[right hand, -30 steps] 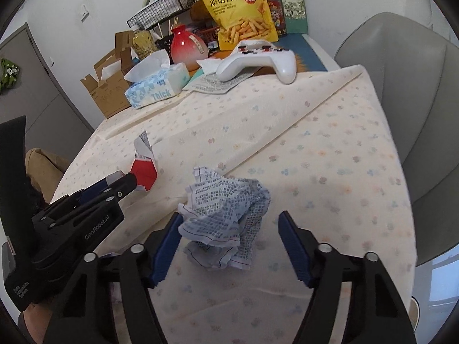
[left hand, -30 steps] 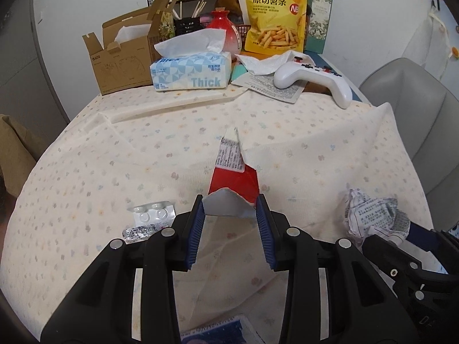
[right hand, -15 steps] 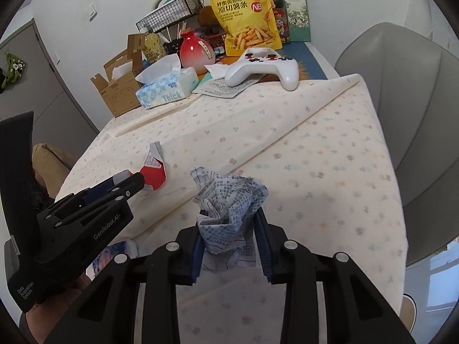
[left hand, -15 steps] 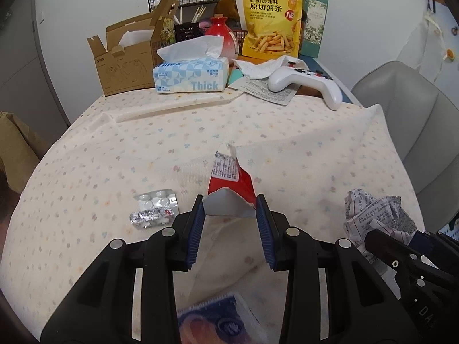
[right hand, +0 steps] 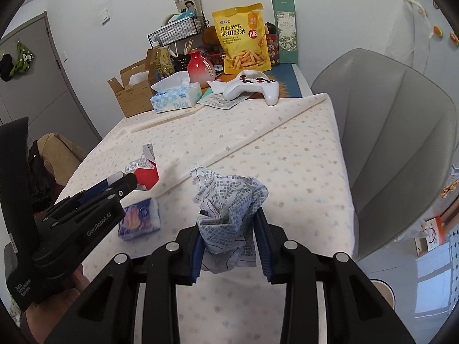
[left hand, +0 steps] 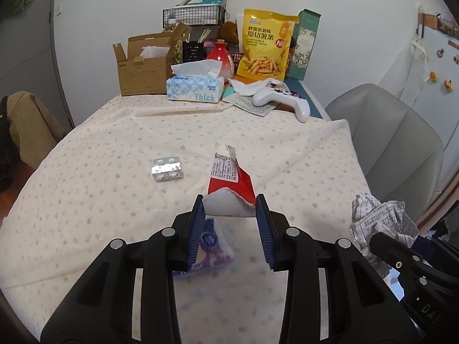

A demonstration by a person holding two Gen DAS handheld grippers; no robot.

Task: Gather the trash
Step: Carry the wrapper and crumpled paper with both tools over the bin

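My left gripper [left hand: 230, 218] is shut on a torn red and white wrapper [left hand: 229, 180] and holds it above the tablecloth [left hand: 86, 189]; the same wrapper [right hand: 146, 169] shows at that gripper's tip in the right wrist view. My right gripper [right hand: 229, 238] is shut on a crumpled printed paper ball [right hand: 229, 203], which also appears at the right edge of the left wrist view as the paper ball [left hand: 378, 220]. A silver pill blister [left hand: 167, 169] lies on the cloth to the left. A purple tissue packet [left hand: 210, 246] lies under the left gripper, seen too as the packet [right hand: 140, 218].
At the table's far end stand a cardboard box [left hand: 143, 68], a blue tissue box [left hand: 195, 89], a red vase [left hand: 219, 60], a yellow snack bag [left hand: 265, 48] and a white game controller [left hand: 284, 100]. A grey chair [right hand: 396, 143] stands right of the table.
The right gripper closed on the paper ball and lifted it. Both grippers rose and drew back from the table's far end with their loads. The purple packet came into view below.
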